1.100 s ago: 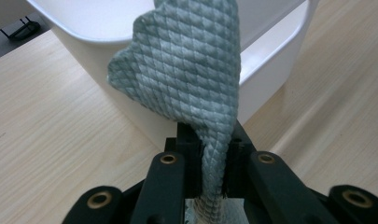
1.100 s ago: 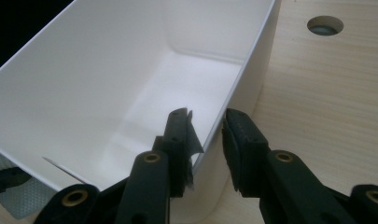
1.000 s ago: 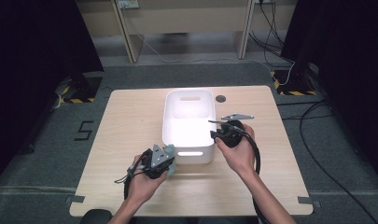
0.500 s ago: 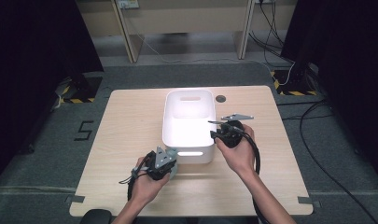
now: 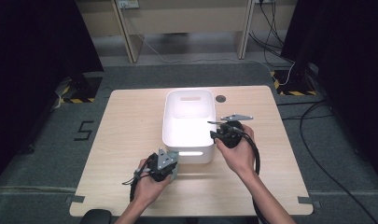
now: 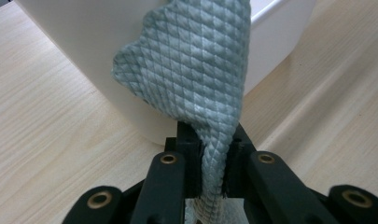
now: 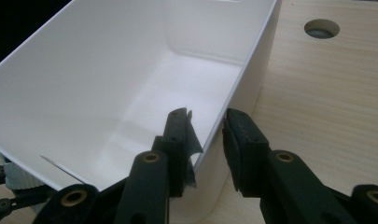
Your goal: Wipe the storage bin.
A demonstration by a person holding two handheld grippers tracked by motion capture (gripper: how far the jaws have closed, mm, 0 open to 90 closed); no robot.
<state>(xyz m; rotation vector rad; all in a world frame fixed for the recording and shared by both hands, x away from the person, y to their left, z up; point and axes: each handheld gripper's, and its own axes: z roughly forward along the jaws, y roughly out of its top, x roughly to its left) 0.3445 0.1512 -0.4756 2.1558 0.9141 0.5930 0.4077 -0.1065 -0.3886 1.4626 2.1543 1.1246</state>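
A white plastic bin (image 5: 189, 140) stands in the middle of the wooden table. My left gripper (image 5: 164, 164) sits at the bin's near left corner, shut on a grey quilted cloth (image 6: 191, 65). In the left gripper view the cloth rises from between the jaws of that gripper (image 6: 213, 140) in front of the bin's outer wall (image 6: 84, 42). My right gripper (image 5: 219, 133) is at the bin's right rim. In the right gripper view, this gripper (image 7: 206, 126) stands open astride the rim (image 7: 252, 60), one jaw inside the bin and one outside. The bin's inside looks bare.
A round cable hole (image 5: 220, 98) lies in the tabletop just right of the bin's far end. The bare tabletop (image 5: 126, 126) stretches left of the bin and also to its right. Dark floor and cables surround the table.
The left gripper with the cloth has shifted slightly right, closer to the bin's near corner. The right gripper has stayed at the rim.
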